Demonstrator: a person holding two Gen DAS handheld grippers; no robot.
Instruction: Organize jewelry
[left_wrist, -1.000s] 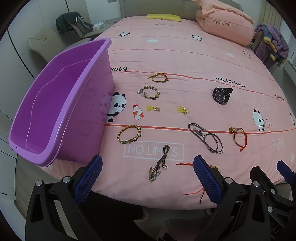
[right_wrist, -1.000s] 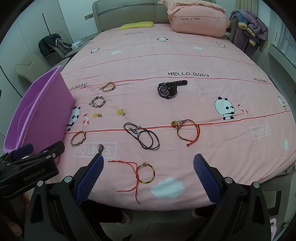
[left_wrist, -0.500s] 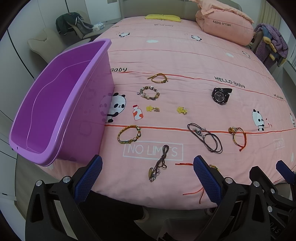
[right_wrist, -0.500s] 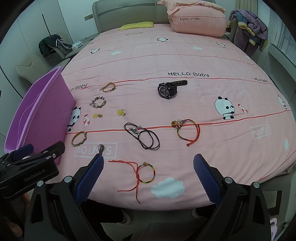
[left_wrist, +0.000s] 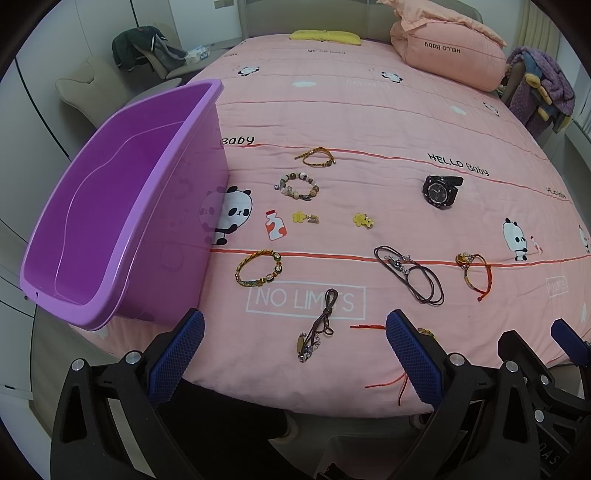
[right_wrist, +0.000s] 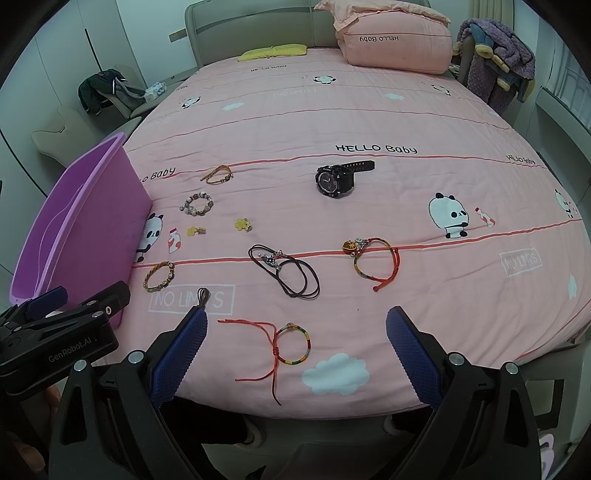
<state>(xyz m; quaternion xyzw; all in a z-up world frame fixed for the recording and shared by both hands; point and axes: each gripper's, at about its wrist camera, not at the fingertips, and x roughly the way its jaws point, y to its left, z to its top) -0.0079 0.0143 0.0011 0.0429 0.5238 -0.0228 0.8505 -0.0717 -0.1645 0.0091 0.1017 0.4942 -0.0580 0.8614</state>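
Note:
Jewelry lies scattered on a pink bedspread (left_wrist: 369, 122). A purple bin (left_wrist: 110, 206) stands at the left, empty. Near my open left gripper (left_wrist: 293, 350) lies a brown cord pendant (left_wrist: 317, 328); beyond it a gold braided bracelet (left_wrist: 258, 267), a bead bracelet (left_wrist: 297, 186), a black cord necklace (left_wrist: 410, 267) and a black watch (left_wrist: 439, 190). My open right gripper (right_wrist: 293, 349) hovers over a rainbow bracelet with red cord (right_wrist: 291, 343). A red-and-gold bracelet (right_wrist: 375, 260) and the watch (right_wrist: 334, 179) lie further off.
Two small yellow flower charms (left_wrist: 364, 219) and a thin gold bracelet (left_wrist: 316, 157) lie mid-bed. A pink pillow (right_wrist: 395, 44) sits at the head. A chair with clothes (left_wrist: 147, 48) stands left; purple clothing (right_wrist: 498, 59) hangs right. The bed's front edge is just under both grippers.

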